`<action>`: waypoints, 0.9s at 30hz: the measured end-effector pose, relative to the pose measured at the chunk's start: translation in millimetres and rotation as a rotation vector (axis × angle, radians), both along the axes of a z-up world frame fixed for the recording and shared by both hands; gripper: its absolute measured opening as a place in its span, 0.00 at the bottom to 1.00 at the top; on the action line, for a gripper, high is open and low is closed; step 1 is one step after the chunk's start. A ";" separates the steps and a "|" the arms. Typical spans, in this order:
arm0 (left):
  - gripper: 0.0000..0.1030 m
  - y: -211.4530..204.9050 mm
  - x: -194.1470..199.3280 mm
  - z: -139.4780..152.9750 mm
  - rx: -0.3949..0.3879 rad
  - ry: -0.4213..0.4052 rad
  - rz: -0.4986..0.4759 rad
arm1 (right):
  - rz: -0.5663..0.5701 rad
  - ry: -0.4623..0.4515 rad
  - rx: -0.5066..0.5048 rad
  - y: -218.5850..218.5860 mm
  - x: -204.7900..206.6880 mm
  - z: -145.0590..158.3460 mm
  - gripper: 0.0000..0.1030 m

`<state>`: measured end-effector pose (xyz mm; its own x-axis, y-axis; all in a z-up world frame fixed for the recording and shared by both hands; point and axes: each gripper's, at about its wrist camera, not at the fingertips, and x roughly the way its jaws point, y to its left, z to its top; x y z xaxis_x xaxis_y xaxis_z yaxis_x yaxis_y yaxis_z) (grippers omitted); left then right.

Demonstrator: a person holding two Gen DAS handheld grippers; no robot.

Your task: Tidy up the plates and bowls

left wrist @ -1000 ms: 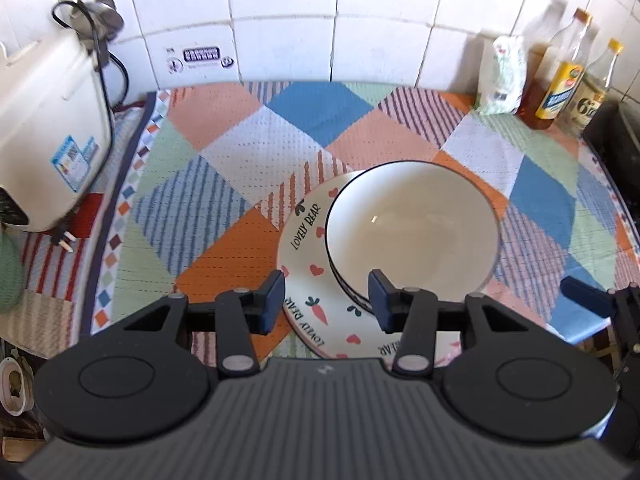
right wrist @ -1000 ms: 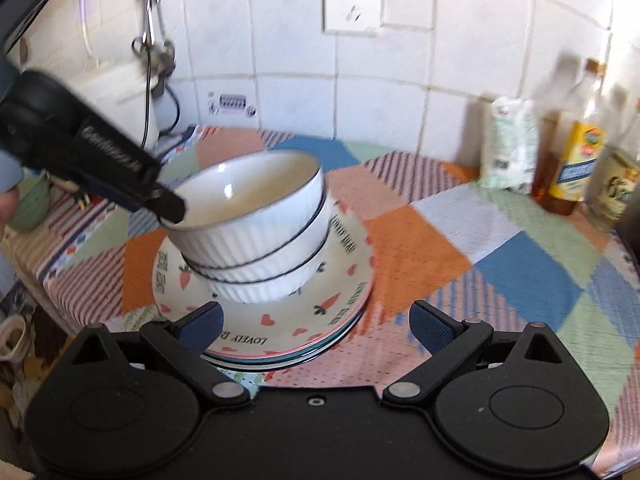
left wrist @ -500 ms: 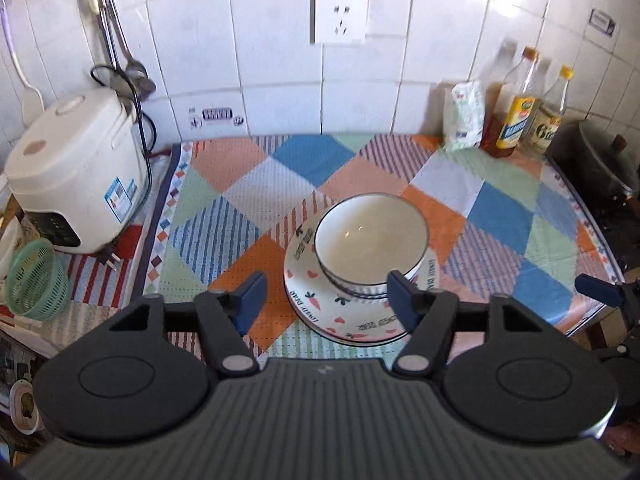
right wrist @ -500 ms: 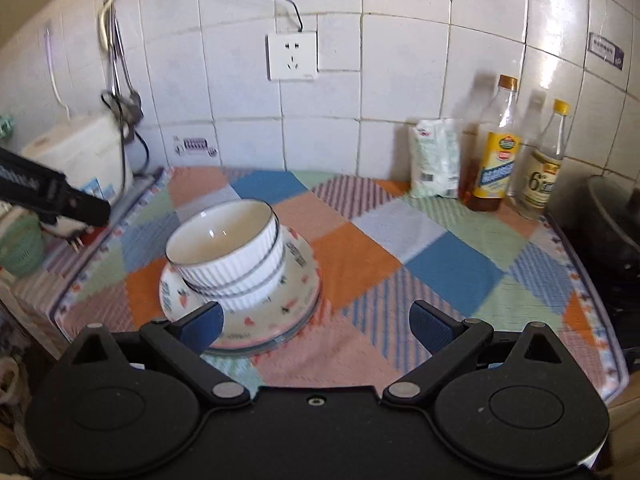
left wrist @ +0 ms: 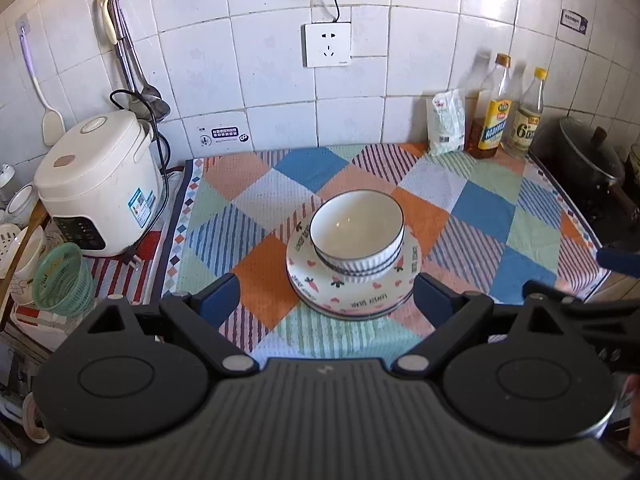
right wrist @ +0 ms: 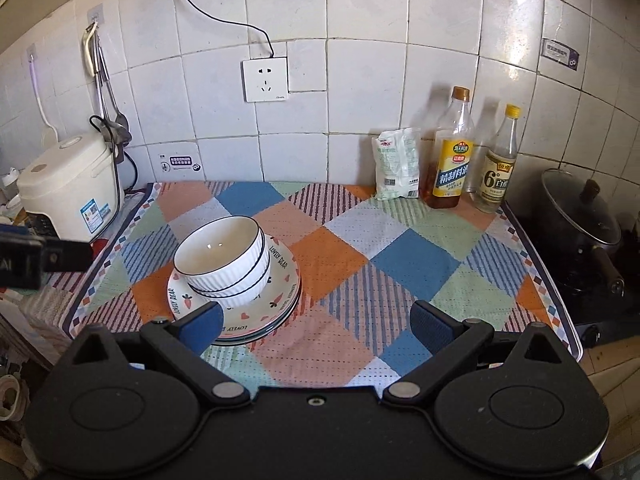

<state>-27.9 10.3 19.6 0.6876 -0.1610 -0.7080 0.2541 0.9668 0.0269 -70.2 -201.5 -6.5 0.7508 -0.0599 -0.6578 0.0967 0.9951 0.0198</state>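
Bowls (left wrist: 356, 236) nested in a stack, sitting on the stacked plates (left wrist: 354, 292) — the whole pile on the patchwork cloth (left wrist: 480, 208), nearer its front edge and left of centre. Left gripper (left wrist: 326, 300) has just been opening: jaws wide, nothing between the pads, clear of the pile, which shows beyond and between its fingers. Right gripper (right wrist: 316, 326) also spread wide and empty — pile is just past its left finger, not touched. Rice cooker (left wrist: 98, 184) off the cloth's left edge. Two bottles (right wrist: 450, 152) and a white packet (right wrist: 398, 168) at the cloth's back right corner, against the tiled wall. Black pot (right wrist: 580, 220) beyond the right edge
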 end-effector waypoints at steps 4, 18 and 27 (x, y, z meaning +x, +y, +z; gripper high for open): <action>0.96 -2.2 -6.4 -2.9 0.034 0.028 0.018 | -0.060 -0.002 0.001 -2.2 -13.8 8.9 0.99; 0.96 -3.6 -26.8 -1.8 0.000 0.046 0.039 | -0.073 0.035 -0.058 10.9 -32.7 6.2 0.99; 0.96 0.9 -21.4 -11.9 0.041 0.012 0.075 | -0.078 0.058 -0.052 12.0 -31.9 -1.8 0.99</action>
<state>-49.3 11.2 7.8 0.6879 -0.0802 -0.7214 0.1817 0.9813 0.0642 -102.2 -189.5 -8.3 0.7029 -0.1518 -0.6949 0.1737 0.9840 -0.0392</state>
